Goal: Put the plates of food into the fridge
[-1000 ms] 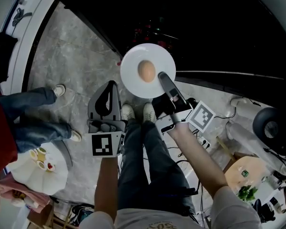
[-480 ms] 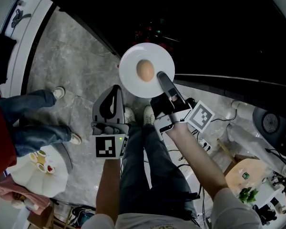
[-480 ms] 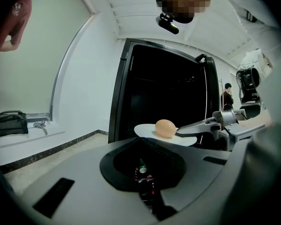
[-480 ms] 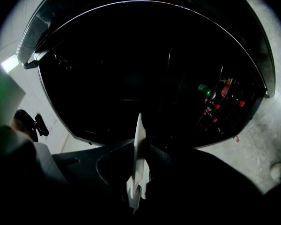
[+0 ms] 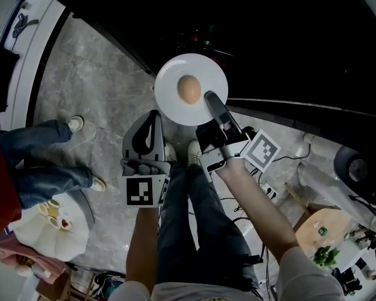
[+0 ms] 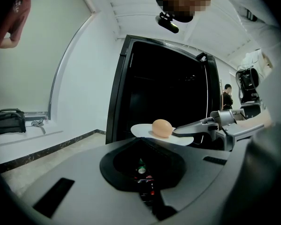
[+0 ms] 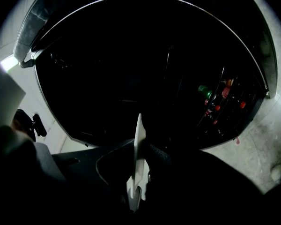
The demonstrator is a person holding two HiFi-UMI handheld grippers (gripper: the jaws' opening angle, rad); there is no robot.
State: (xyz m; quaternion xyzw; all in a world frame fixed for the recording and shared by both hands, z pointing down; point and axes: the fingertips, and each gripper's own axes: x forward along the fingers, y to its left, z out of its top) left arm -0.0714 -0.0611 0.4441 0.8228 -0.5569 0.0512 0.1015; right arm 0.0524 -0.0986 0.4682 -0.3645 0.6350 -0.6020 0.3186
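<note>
1. In the head view, a grey marbled floor (image 5: 81,86) is seen below, with the dark, open fridge (image 5: 282,36) across the top. The legs of a second person (image 5: 44,137) are seen at the left edge. A white plate (image 5: 172,74) carrying one round, tan, egg-like food (image 5: 188,89) is held at the fridge's mouth. Its near rim is pinched by the right gripper (image 5: 210,101), with one jaw lying over the rim just beside the food. The left gripper (image 5: 151,116) is held lower and to the left, apart from the plate, with its jaws brought together on nothing.

2. In the left gripper view, a white wall and the black fridge opening are shown beyond this gripper's own meeting jaws, between which nothing is held. The plate is seen nearly level, in front of the opening.

3. In the right gripper view, the plate's rim is seen edge-on, clamped between the jaws. The unlit interior lies ahead, and coloured bottles (image 7: 216,102) are stored at the right. No shelf can be made out in the dark.

4. The step in hand is judged to be carrying the plate inside. The plate should be kept level, since the food is round and could roll off. The grip should be kept firm, because only one edge is held. A shelf should be found before the plate is lowered, and the bottles should be avoided.
</note>
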